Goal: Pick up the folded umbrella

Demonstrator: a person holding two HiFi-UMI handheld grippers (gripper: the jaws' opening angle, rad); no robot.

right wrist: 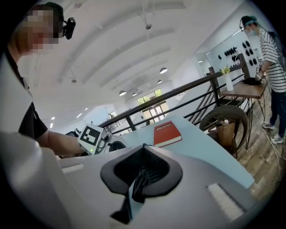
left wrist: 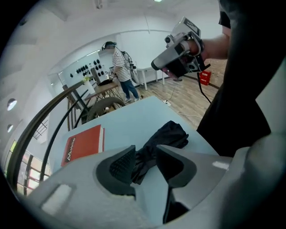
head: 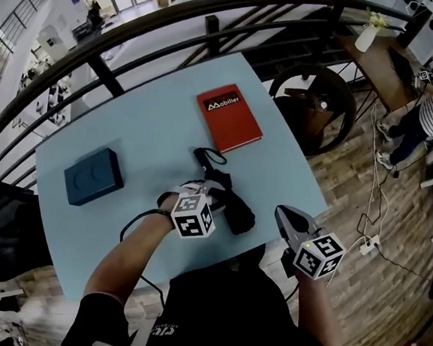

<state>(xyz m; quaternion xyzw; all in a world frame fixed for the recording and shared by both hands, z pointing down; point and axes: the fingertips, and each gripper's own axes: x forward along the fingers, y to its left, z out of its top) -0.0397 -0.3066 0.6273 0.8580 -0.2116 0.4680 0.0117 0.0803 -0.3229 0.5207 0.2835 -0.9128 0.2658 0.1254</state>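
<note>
Left tongs, part open, straddle the umbrella on the bench, grip and lift pending; right tongs closed, empty.

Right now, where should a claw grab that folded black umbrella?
Probably across its slim middle, coming down from above: the folded umbrella lies flat on the table, long sides free, with loose fabric bunched at one end. The left claw straddles it, open.

We find bare tabletop between the dark blue box at left and the folded umbrella near the front edge. The red book lies beyond the umbrella, apart from it, and a black railing closes off the far side.
</note>
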